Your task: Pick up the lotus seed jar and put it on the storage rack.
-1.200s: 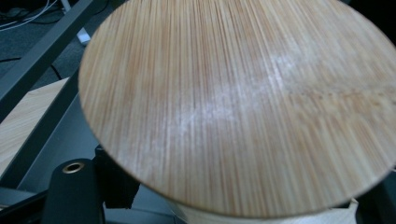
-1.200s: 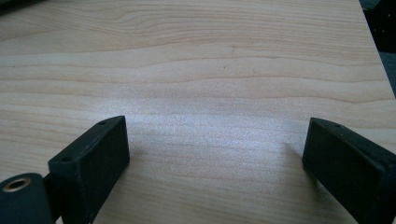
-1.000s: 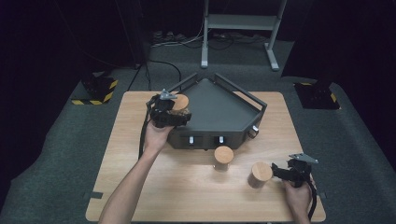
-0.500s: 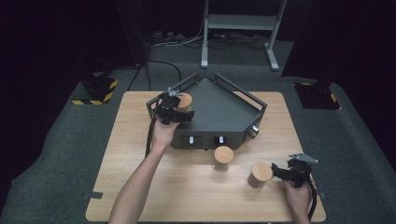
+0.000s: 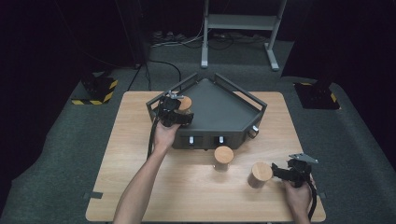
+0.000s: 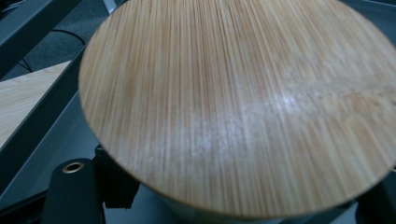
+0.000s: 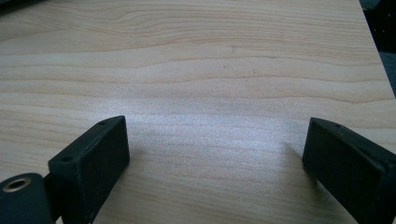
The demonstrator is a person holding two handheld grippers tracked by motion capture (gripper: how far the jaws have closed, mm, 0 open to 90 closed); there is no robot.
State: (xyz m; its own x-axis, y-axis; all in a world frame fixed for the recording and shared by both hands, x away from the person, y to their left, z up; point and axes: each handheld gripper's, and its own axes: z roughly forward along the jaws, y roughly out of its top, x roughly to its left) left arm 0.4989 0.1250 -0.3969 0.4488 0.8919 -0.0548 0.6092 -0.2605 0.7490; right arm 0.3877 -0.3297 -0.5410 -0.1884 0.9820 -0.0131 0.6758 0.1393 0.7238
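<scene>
At the far left of the table (image 5: 140,154), over the near-left corner of the dark tray (image 5: 224,109), my left gripper (image 5: 180,112) pinched a wood-lidded jar (image 5: 185,102), its jaws clamped on the body just under the lid. In the left gripper view the lid (image 6: 233,102) sat right above the jaws, with tray floor (image 6: 70,140) beneath and the rail (image 6: 32,121) to one side. Against the frames of a second ago, I had brought that jar a little lower and further in over the tray, so it now looked close to the floor; whether it already touched I couldn't tell. I judged the placing step nearly done: what remained was to settle it and let go.

Nearer and to the right, a second jar (image 5: 223,157) stood on the table just in front of the tray. Right of that, a third jar (image 5: 259,174) stood just beside my right gripper (image 5: 280,171), which had not moved. Its jaws were spread, and in the right gripper view I saw bare table (image 7: 210,70) between them. That jar looked next in line.
</scene>
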